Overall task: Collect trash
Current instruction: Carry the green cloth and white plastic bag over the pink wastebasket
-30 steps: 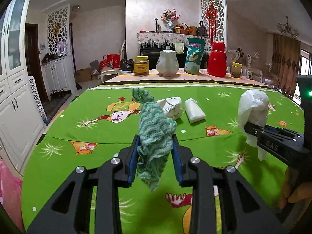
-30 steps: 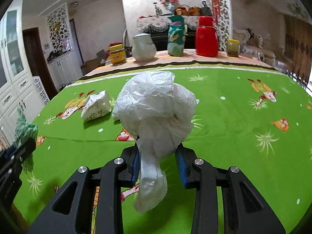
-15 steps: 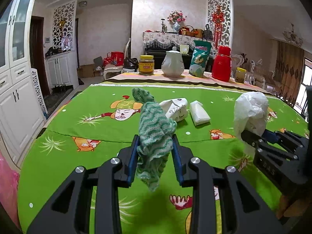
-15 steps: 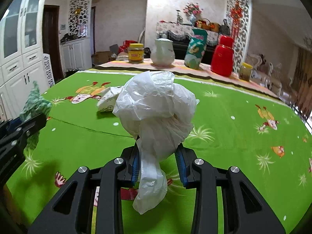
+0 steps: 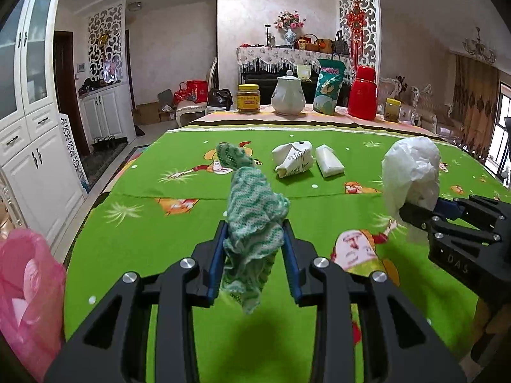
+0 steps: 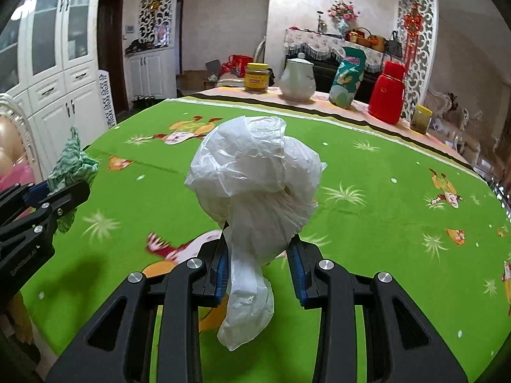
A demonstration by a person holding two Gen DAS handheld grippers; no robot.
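The left gripper (image 5: 254,249) is clamped on a green knitted cloth (image 5: 254,220), held above the green tablecloth (image 5: 159,249). The right gripper (image 6: 260,257) is clamped on a crumpled white plastic bag (image 6: 255,178), also above the tablecloth. Farther along the tablecloth lie a crumpled paper wrapper (image 5: 292,159) and, just beside it, a white tissue pack (image 5: 329,161). At its far edge stand a yellow-lidded jar (image 5: 248,98), a white teapot (image 5: 288,97) and a red flask (image 5: 363,97). A pink bag (image 5: 28,290) hangs off its near left edge.

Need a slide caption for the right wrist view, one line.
Right tool clamps a crumpled white plastic bag above the green tablecloth.
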